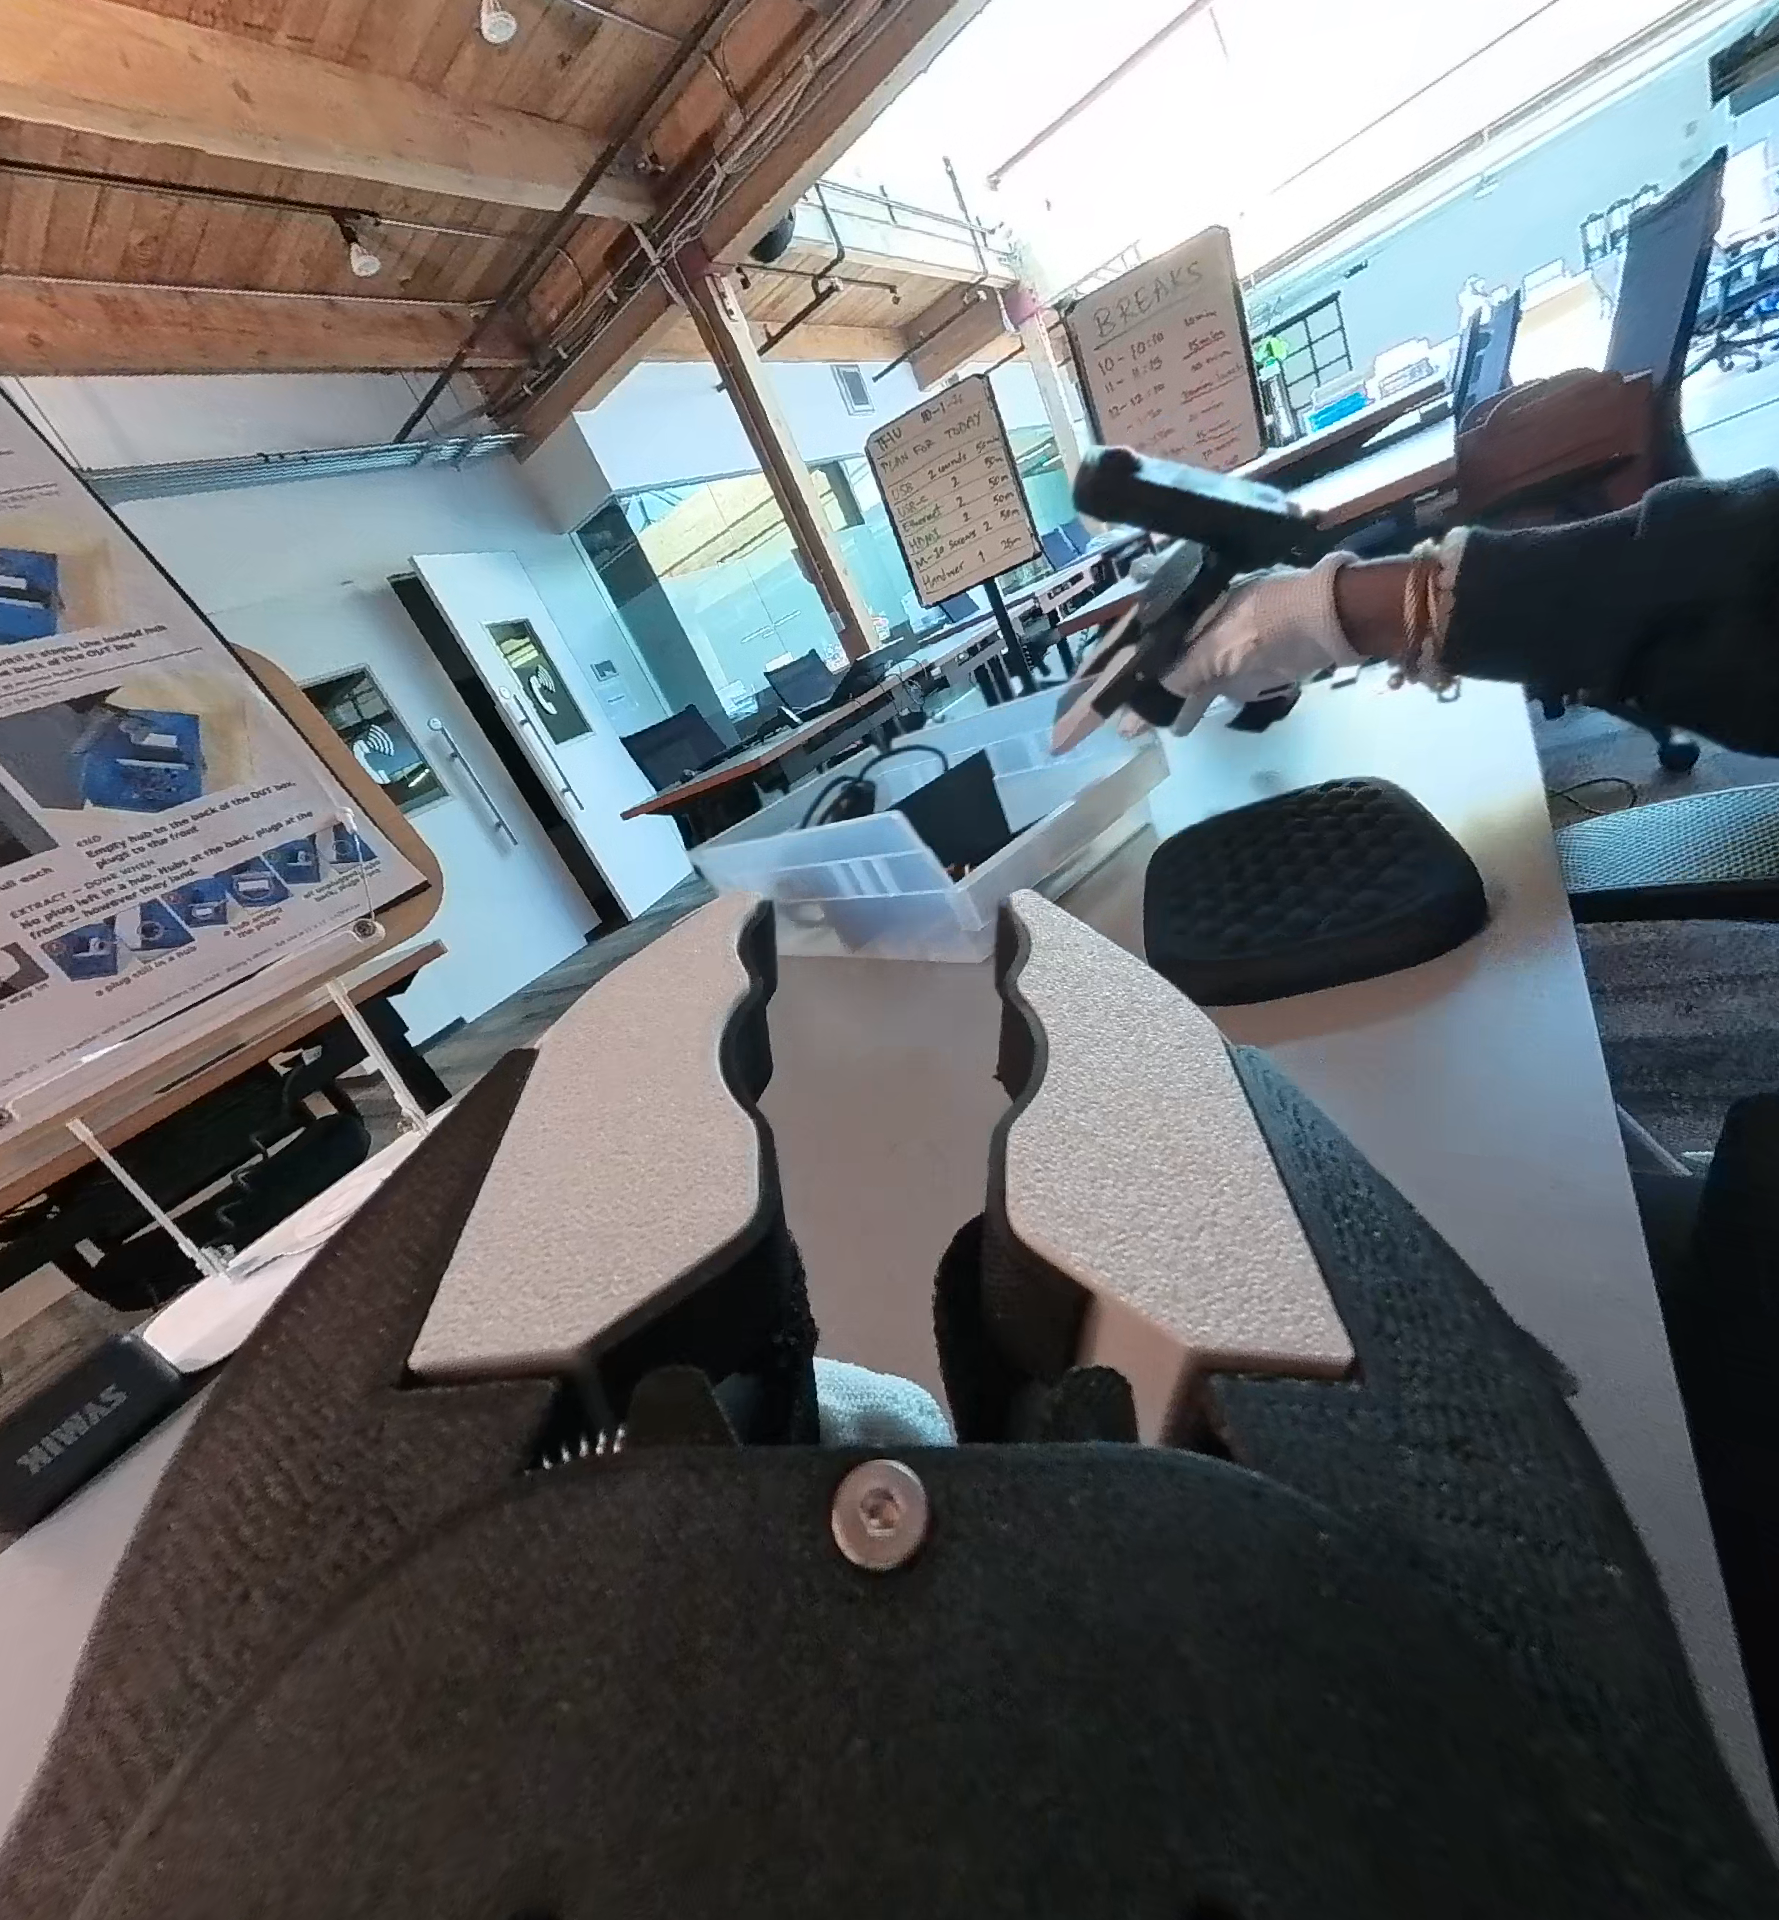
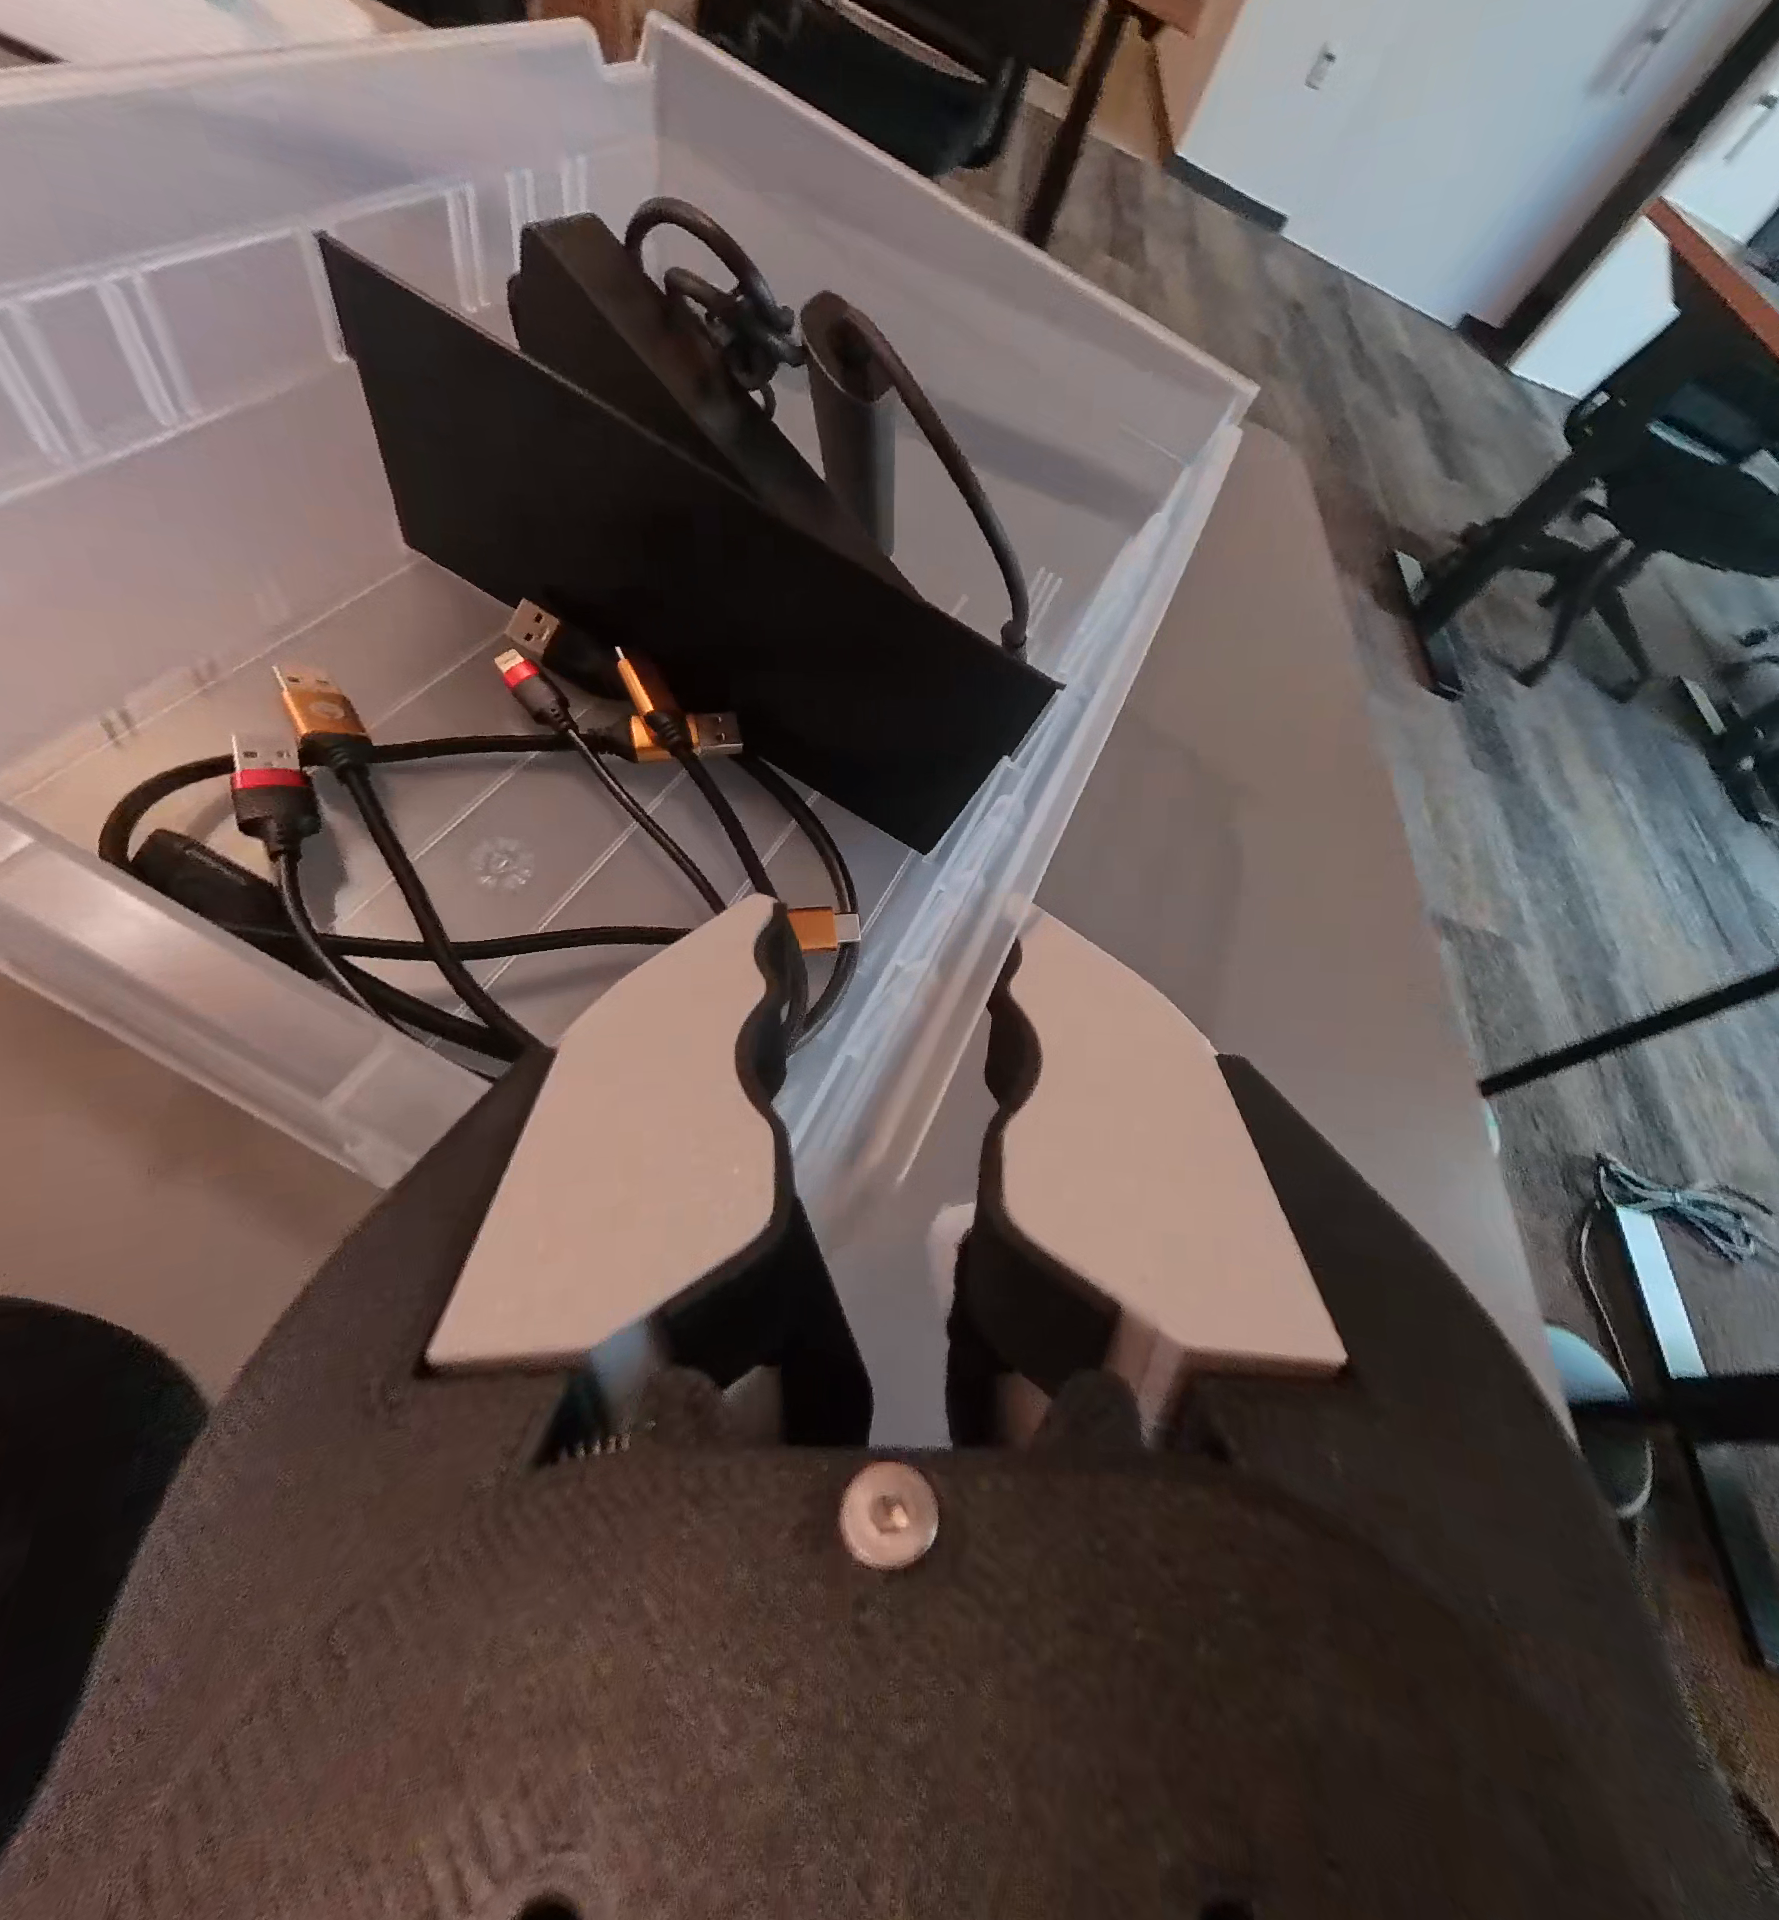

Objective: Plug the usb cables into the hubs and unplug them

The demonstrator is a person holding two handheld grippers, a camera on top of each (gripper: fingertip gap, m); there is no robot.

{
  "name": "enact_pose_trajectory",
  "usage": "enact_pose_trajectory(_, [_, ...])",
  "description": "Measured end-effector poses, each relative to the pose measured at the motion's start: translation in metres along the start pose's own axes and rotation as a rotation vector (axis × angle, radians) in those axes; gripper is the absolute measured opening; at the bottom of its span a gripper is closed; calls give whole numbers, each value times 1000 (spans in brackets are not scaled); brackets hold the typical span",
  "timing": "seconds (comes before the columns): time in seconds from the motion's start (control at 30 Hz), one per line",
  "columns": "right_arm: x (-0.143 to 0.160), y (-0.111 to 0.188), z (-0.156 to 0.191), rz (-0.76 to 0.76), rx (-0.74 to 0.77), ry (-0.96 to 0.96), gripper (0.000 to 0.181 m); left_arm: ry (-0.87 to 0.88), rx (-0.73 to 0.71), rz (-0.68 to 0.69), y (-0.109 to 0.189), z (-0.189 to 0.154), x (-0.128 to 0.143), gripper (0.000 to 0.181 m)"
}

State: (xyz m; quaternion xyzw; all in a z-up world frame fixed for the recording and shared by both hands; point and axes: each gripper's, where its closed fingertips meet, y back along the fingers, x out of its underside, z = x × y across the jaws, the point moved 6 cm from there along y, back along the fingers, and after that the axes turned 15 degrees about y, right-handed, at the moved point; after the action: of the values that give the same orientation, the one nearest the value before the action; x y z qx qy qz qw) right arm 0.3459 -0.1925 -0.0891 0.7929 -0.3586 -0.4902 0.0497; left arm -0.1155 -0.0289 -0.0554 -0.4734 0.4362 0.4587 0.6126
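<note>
Right tongs [image 2: 885, 997] are open with nothing in them, hanging over the near right wall of the clear bin [image 2: 189, 997]. The usb cables [image 2: 397, 831] lie just ahead and left on the bin floor, plugs pointing far, so the right hand's way closer. Hubs [image 2: 698, 384] sit behind a black divider [image 2: 594, 551] at the far end. Left tongs [image 1: 877, 935] are open, empty too, well back over the white worktop [image 1: 1384, 1195]. Open office behind, wood floor.

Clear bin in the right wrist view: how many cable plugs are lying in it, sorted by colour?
Gold-collared plugs: 4
Red-collared plugs: 2
Black-bodied plug: 1
Total: 7 plugs that can be made out; more may hide under the cables.
</note>
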Motion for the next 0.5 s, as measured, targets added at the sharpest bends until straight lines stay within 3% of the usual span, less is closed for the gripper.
enact_pose_trajectory(0.3, [-65, -17, 83, -85, -240, 152, 38, -19, 9, 5, 0, -2, 0, 40])
enact_pose_trajectory(0.5, [-103, -32, 122, -73, -263, 291, 37, -22, 11, 2, 0, -3, -1, 40])
